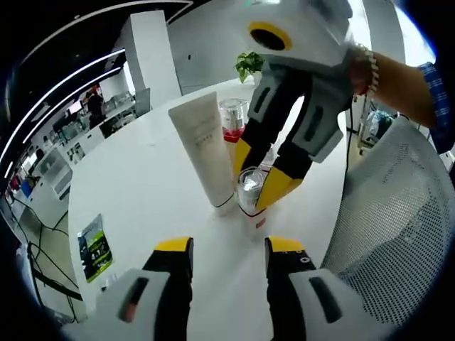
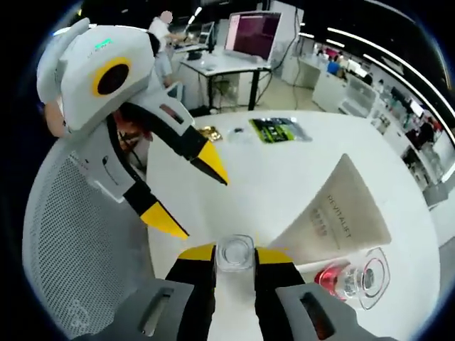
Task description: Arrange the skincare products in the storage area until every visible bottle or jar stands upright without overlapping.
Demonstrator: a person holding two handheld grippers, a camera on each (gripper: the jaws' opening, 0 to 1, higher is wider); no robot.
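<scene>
A small bottle with a clear cap (image 2: pixel 234 253) sits between my right gripper's (image 2: pixel 234 256) yellow-tipped jaws, which are shut on it. In the left gripper view the same bottle (image 1: pixel 252 209) stands upright at the table surface, with the right gripper (image 1: pixel 257 183) coming down on it from above. Right beside it a white tube (image 1: pixel 202 145) stands on its cap, and a red bottle with a clear top (image 1: pixel 232 121) is just behind. My left gripper (image 1: pixel 229 247) is open and empty, a short way in front of the group. From the right gripper view the left gripper (image 2: pixel 188 190) hangs open above the table.
The round white table (image 1: pixel 142 192) carries a green leaflet (image 1: pixel 94 245) near its left edge. A white mesh chair (image 1: pixel 398 206) stands close at the table's side. A potted plant (image 1: pixel 249 65) is at the far edge. Desks and a monitor (image 2: pixel 252 32) lie beyond.
</scene>
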